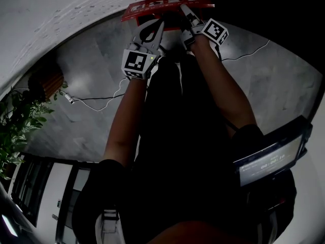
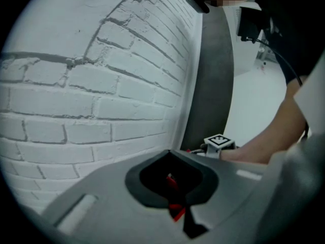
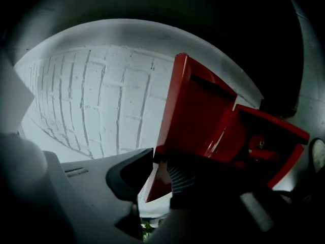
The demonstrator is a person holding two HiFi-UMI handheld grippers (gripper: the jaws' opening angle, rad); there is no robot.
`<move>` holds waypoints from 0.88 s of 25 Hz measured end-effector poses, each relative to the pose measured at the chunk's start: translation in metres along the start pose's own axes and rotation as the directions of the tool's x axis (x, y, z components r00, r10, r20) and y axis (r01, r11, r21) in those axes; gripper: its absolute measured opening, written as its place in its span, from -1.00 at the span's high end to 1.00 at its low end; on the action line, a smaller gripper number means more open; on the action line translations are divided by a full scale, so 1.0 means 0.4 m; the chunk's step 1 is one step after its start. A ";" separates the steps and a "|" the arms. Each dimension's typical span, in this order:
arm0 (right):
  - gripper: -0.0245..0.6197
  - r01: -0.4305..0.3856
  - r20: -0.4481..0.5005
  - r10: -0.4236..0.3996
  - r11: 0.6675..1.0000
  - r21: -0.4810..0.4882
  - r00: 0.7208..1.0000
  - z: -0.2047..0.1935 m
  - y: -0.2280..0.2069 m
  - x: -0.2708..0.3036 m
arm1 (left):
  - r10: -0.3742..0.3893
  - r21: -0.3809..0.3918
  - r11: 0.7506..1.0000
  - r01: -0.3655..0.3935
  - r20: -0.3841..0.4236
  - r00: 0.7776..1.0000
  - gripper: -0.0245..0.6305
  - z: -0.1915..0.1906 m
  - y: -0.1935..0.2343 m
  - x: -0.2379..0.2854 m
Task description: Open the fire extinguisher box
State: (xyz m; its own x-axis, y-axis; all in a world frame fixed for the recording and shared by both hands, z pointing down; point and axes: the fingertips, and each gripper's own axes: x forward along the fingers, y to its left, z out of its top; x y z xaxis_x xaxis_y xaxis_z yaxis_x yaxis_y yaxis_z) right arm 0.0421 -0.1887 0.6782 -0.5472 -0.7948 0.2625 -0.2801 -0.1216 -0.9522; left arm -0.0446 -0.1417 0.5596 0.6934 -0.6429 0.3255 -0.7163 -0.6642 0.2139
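Head view, red fire extinguisher box [image 1: 147, 8], lettering unreadable, right gripper [image 1: 187, 11] clamping it

Cannot read the white print on the fire extinguisher box [image 1: 167, 5] in the head view, too small and clipped by the dark upper edge, nor tell where the tips of the left gripper [image 1: 155, 27] and the right gripper [image 1: 189, 14] end against it in the shadow. Cannot name the small red scrap [image 2: 173, 197] inside the dark window between the left gripper's closed jaws, dim and half covered. In the right gripper view, cannot see into the box past its red panel [image 3: 195, 111], with one jaw lost in blackness and the box's lower corner swallowed by the dark rim
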 end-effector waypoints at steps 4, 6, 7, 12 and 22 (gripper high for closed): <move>0.67 -0.008 -0.003 0.008 1.000 -0.027 1.000 0.043 0.024 0.057 | 0.021 -0.003 1.000 -0.021 0.001 1.000 0.92 0.008 0.033 -0.004; 0.66 -0.010 -0.005 0.009 0.999 -0.035 1.000 0.063 0.031 0.085 | 0.034 -0.002 0.999 -0.034 0.004 0.999 0.92 0.017 0.050 -0.003; 0.66 -0.010 -0.006 0.010 0.999 -0.037 1.000 0.072 0.032 0.099 | 0.039 -0.001 0.999 -0.039 0.007 0.999 0.92 0.022 0.060 -0.003; 0.66 -0.008 -0.001 0.008 0.999 -0.048 1.000 0.104 0.036 0.145 | 0.056 -0.002 0.998 -0.056 0.009 0.998 0.92 0.036 0.093 -0.008; 0.66 0.003 0.011 -0.003 0.998 -0.064 1.000 0.148 0.042 0.189 | 0.068 -0.007 0.998 -0.068 0.009 0.998 0.92 0.055 0.112 -0.004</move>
State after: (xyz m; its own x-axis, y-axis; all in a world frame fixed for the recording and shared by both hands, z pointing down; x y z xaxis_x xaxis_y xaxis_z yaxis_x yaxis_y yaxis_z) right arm 0.0429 -0.2861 0.6729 -0.5376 -0.8011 0.2631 -0.3319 -0.0858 -0.9394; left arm -0.0761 -0.1786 0.5483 0.6438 -0.6898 0.3314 -0.7622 -0.6162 0.1980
